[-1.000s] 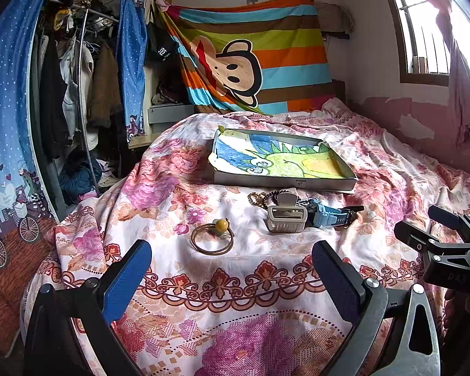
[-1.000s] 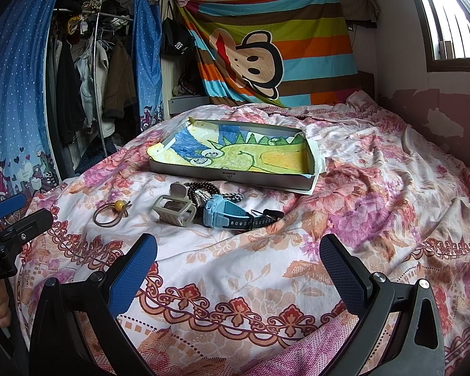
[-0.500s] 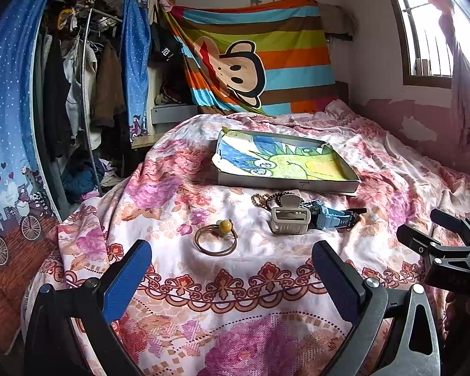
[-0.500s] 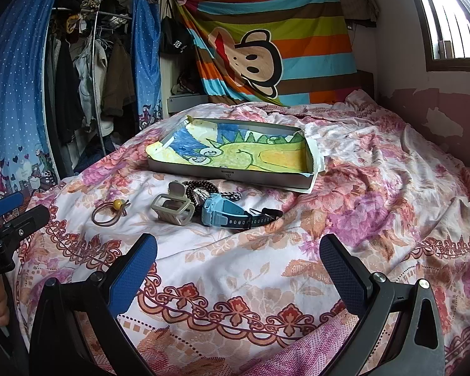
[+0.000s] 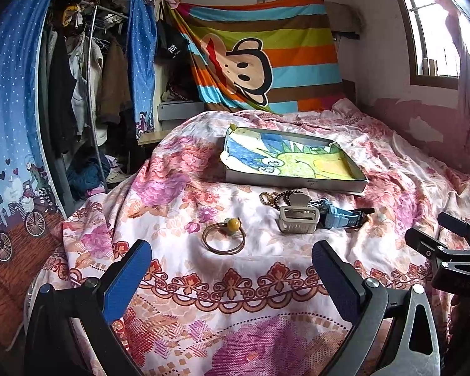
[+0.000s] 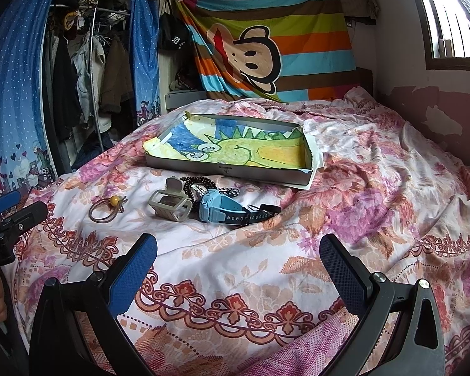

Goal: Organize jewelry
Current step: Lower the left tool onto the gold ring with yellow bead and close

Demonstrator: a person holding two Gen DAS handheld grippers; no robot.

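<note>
Two grippers: both spread wide, holding nothing, low over the near edge of the floral bedspread (image 5: pixel 178 188).
Left gripper (image 5: pixel 232 269): the hair tie with a yellow bead (image 5: pixel 224 238) lies just ahead, between its fingers.
Right gripper (image 6: pixel 238 263): the blue watch (image 6: pixel 225 210) lies ahead, slightly left of centre.
Hair claw clip (image 6: pixel 170 205): beige, touching the watch on its left.
Beaded bracelet (image 6: pixel 197 185): dark, probably wooden, just behind clip and watch.
Tray (image 5: pixel 294 185): shallow box lined with a crayon drawing, beyond the jewelry, apart from it.
</note>
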